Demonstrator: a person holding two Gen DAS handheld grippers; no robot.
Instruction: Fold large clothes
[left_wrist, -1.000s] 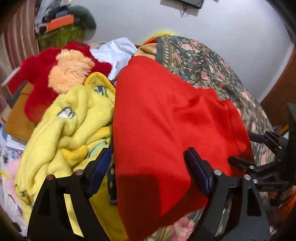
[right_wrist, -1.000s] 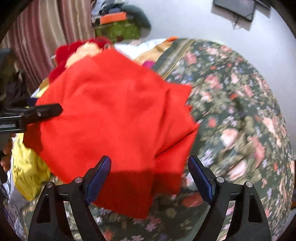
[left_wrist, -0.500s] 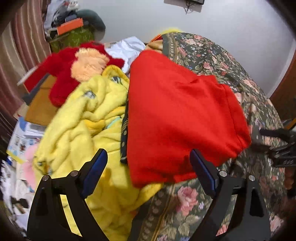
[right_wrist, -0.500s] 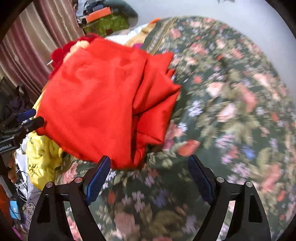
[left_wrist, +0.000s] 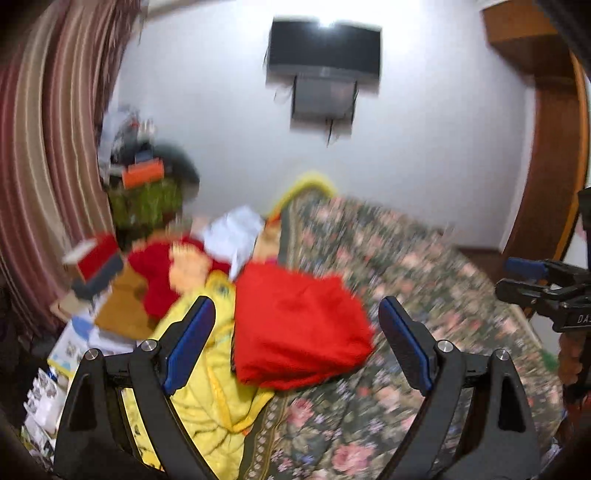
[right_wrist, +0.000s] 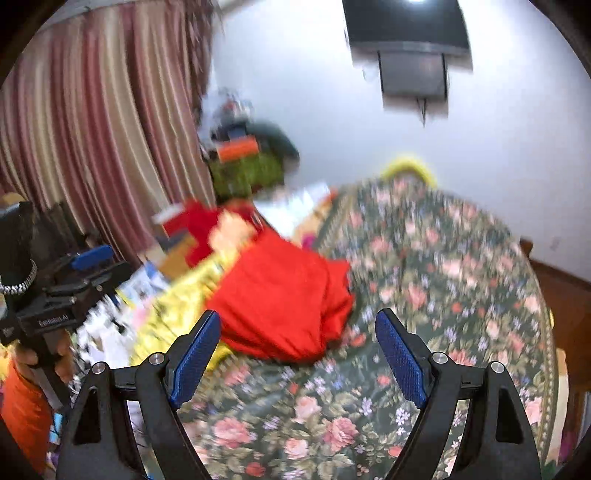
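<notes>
A folded red garment (left_wrist: 295, 325) lies on the floral bedspread (left_wrist: 406, 280), its left edge resting over a yellow fleece (left_wrist: 207, 402). In the right wrist view the same red garment (right_wrist: 280, 299) sits well ahead of the fingers. My left gripper (left_wrist: 297, 345) is open and holds nothing, raised and back from the garment. My right gripper (right_wrist: 297, 356) is open too, above the bedspread (right_wrist: 424, 280), nothing between its blue pads. Each gripper shows at the edge of the other's view, held in a hand (right_wrist: 40, 354).
A red plush toy (left_wrist: 166, 273), white cloth (left_wrist: 236, 232) and boxes (left_wrist: 96, 266) are piled left of the garment. Striped curtains (right_wrist: 85, 147) hang at the left. A dark screen (left_wrist: 325, 51) is mounted on the white wall. A wooden door frame (left_wrist: 546, 184) stands at the right.
Both grippers have lifted and pulled back from the red garment, which now lies farther away and smaller. The views tilted up, bringing the wall and screen into sight.
</notes>
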